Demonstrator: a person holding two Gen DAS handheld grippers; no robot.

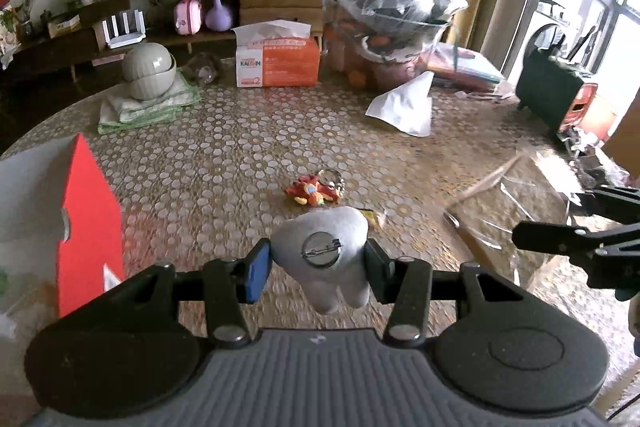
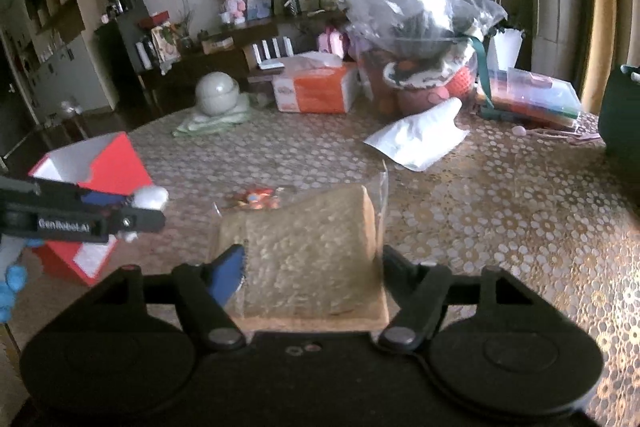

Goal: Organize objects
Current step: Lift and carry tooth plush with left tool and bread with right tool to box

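Two grippers: left gripper (image 1: 318,267) clamps plush tooth (image 1: 324,255), right gripper (image 2: 312,267) clamps bagged bread (image 2: 308,259).

Plush cloth tooth (image 1: 320,259) w/ metal pin; bread (image 2: 304,263) in glossy plastic.

Both wrist cams look down-fwd, close over shared table (image 1: 280,131).

The red box (image 1: 90,227) left of the fingers is cut by the picture's edge; the keychain toy (image 2: 256,197) beyond the fingers is blurred and half hidden by the bagged bread (image 2: 304,259).
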